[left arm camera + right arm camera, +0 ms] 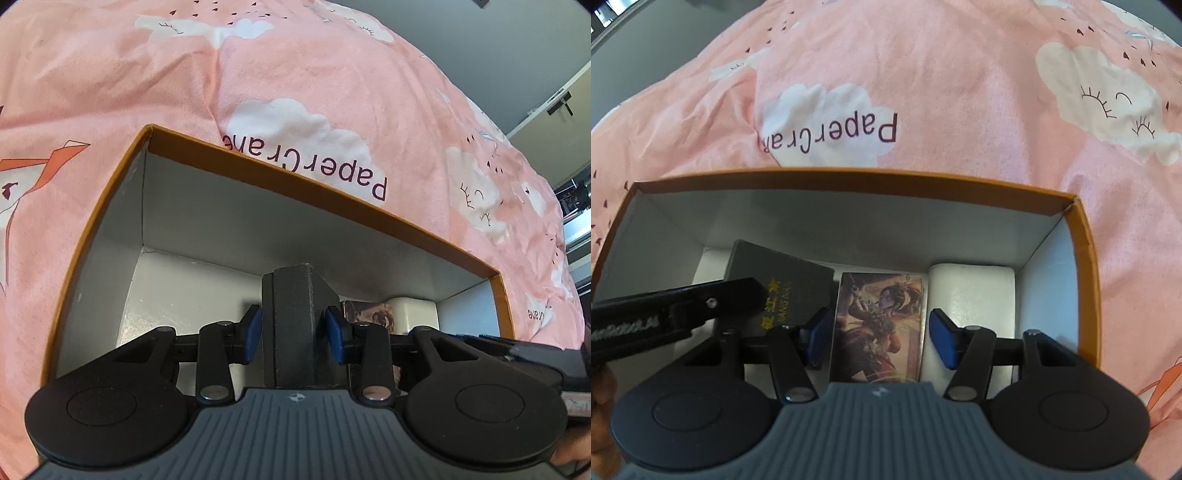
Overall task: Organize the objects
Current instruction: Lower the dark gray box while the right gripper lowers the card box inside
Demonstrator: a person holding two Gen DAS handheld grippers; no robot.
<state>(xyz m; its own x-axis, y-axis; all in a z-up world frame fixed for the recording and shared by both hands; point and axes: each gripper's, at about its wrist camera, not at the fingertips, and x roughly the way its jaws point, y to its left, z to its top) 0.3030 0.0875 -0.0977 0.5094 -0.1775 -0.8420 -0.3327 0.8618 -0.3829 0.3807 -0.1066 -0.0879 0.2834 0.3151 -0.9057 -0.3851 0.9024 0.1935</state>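
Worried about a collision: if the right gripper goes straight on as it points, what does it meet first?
Probably the illustrated card box, lying between the right gripper's open fingers in the orange box; depth unclear.

Dark grey box (779, 280) tilted in orange-rimmed carton (849, 177); picture card box (879, 325) flat beside white block (975, 291).

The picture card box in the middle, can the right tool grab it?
Probably yes. The right tool is open, one finger on each side of the picture card box, with nothing above it. The dark box and white box sit close alongside.
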